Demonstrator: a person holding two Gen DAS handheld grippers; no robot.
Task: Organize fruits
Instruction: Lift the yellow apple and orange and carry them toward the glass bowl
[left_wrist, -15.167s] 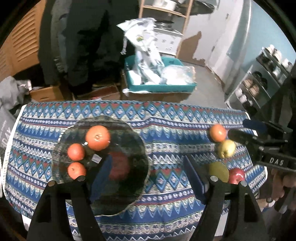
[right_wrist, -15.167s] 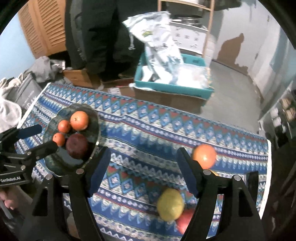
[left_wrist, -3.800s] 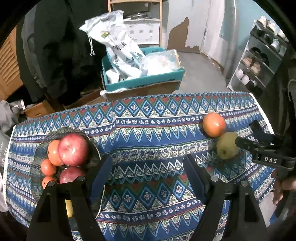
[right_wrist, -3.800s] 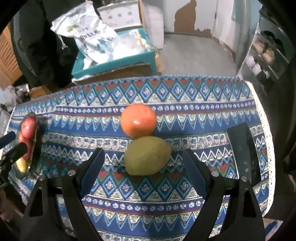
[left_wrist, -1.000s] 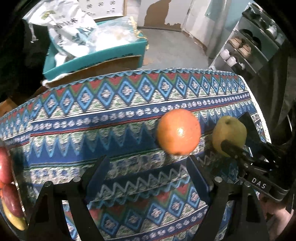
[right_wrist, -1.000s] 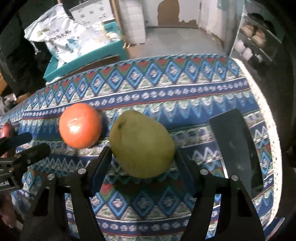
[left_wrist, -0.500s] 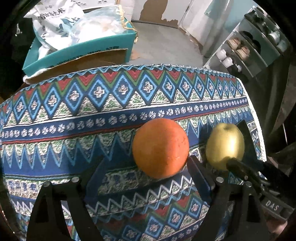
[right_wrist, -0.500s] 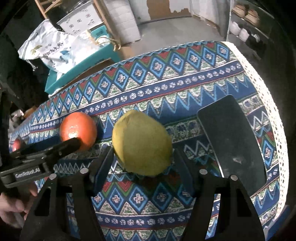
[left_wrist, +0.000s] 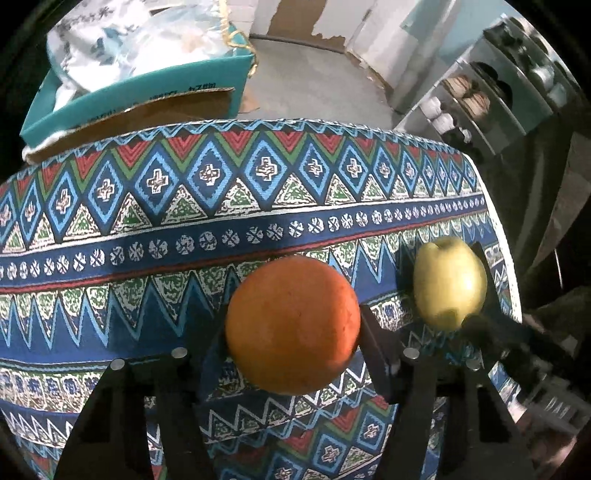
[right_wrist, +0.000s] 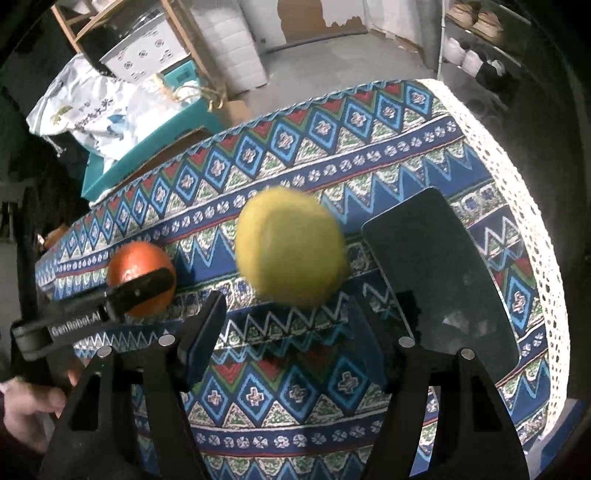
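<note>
An orange (left_wrist: 293, 324) sits between the fingers of my left gripper (left_wrist: 293, 343), which are closed against its sides on the patterned tablecloth (left_wrist: 184, 229). To its right a yellow-green pear (left_wrist: 448, 282) is held by my right gripper. In the right wrist view the pear (right_wrist: 290, 251) is blurred between the fingers of my right gripper (right_wrist: 288, 325), a little above the cloth. The orange (right_wrist: 140, 278) and a left finger (right_wrist: 144, 286) show at the left.
A dark flat rectangular object (right_wrist: 439, 273) lies on the cloth at the right, near the table's lace edge (right_wrist: 532, 206). A teal box (left_wrist: 136, 92) with bags stands on the floor beyond the table. Shoe shelves (left_wrist: 517, 74) stand at the right.
My left gripper moved in and closed on the orange. My right gripper holds the pear, which has lifted slightly and blurred. The plate of fruit is out of view.
</note>
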